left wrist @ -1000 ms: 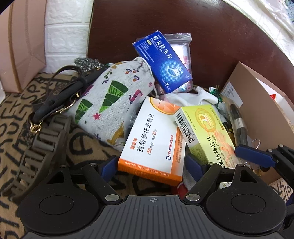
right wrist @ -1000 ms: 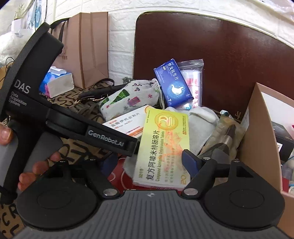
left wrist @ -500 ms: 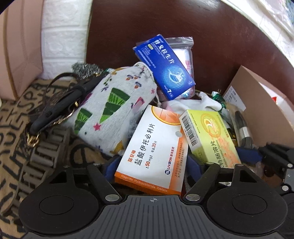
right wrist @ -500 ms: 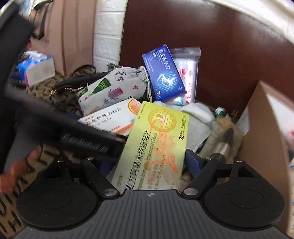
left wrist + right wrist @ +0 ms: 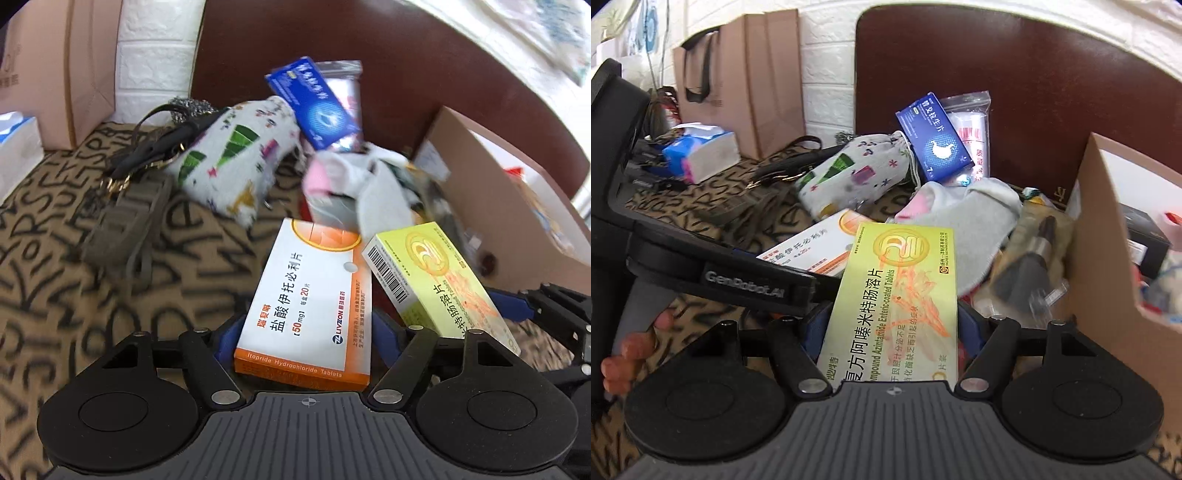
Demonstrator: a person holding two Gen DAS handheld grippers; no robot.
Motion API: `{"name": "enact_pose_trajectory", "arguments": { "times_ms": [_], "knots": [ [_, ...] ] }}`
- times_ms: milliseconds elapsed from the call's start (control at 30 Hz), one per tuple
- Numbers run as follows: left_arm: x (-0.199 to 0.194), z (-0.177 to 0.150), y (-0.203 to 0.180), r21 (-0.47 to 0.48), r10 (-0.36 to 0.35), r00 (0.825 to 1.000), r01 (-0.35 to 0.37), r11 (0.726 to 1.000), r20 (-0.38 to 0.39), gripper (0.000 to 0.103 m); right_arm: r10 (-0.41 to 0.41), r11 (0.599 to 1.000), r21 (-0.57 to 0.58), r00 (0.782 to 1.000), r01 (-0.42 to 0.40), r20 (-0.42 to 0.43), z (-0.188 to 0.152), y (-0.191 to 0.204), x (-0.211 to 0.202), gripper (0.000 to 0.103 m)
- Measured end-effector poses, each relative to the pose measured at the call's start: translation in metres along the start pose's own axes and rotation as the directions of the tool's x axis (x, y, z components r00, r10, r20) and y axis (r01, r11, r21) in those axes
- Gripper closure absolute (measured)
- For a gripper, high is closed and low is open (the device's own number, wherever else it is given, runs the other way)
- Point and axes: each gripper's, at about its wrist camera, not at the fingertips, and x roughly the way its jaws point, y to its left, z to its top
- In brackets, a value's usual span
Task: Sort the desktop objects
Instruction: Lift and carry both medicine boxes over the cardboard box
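Observation:
My left gripper (image 5: 308, 332) is shut on a white and orange medicine box (image 5: 314, 295) and holds it above the patterned cloth. My right gripper (image 5: 890, 325) is shut on a yellow-green medicine box (image 5: 897, 295), which also shows in the left wrist view (image 5: 439, 280) beside the orange box. Behind them lies a pile: a patterned cloth pouch (image 5: 236, 162), a blue medicine box (image 5: 317, 103), a clear plastic bag (image 5: 971, 129), white and pink socks (image 5: 964, 214) and a dark tool in plastic wrap (image 5: 1027, 266).
An open cardboard box (image 5: 1108, 236) with items stands at the right. A dark brown board (image 5: 1034, 85) backs the pile. A black strap with clasps (image 5: 155, 147), a hair claw (image 5: 125, 225), a tissue pack (image 5: 701, 155) and a brown paper bag (image 5: 746, 81) lie left.
Both grippers have pulled back and up from the pile with their boxes. The pouch and the socks now lie farther from the held boxes.

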Motion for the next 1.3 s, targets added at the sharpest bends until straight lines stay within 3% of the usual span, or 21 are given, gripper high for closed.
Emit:
{"name": "enact_pose_trajectory", "arguments": {
  "times_ms": [167,333,567,600,767,933,1100,1200,1300],
  "knots": [
    [-0.031,-0.045,-0.028,0.047,-0.025,0.999,0.027,0.999,-0.040,0.031,0.007,1.000,0.014,1.000,-0.007,0.004,-0.035,-0.001,-0.048,0.030],
    [-0.051,-0.089,-0.062,0.140,-0.024,0.996,0.036,0.990,-0.090,0.031,-0.039,0.994,0.098,0.999,0.042,-0.026,-0.076,-0.011,-0.087,0.032],
    [-0.071,-0.121,-0.093,0.239,-0.001,0.993,0.030,0.971,-0.122,0.028,-0.074,0.983,0.164,0.994,0.086,-0.078,-0.125,-0.008,-0.123,0.032],
    [-0.071,-0.123,-0.096,0.253,0.005,0.993,0.026,0.967,-0.122,0.021,-0.074,0.981,0.173,0.994,0.087,-0.080,-0.130,-0.007,-0.125,0.032],
    [-0.063,-0.125,-0.109,0.301,0.073,0.990,-0.034,0.953,-0.118,0.018,-0.092,0.976,0.190,0.992,0.107,-0.087,-0.145,-0.007,-0.129,0.029],
    [-0.059,-0.125,-0.117,0.330,0.108,0.987,-0.062,0.942,-0.121,0.023,-0.106,0.984,0.133,0.991,0.117,-0.088,-0.145,-0.005,-0.130,0.026],
    [-0.055,-0.121,-0.119,0.328,0.121,0.984,-0.072,0.942,-0.131,0.020,-0.102,0.986,0.124,0.991,0.112,-0.084,-0.145,-0.006,-0.133,0.026],
    [-0.053,-0.120,-0.123,0.358,0.130,0.982,-0.073,0.931,-0.136,0.027,-0.097,0.987,0.123,0.992,0.108,-0.086,-0.144,-0.008,-0.133,0.029],
    [-0.050,-0.118,-0.126,0.362,0.132,0.982,-0.075,0.929,-0.137,0.028,-0.099,0.987,0.117,0.991,0.109,-0.094,-0.144,-0.009,-0.133,0.032]
  ]
}}
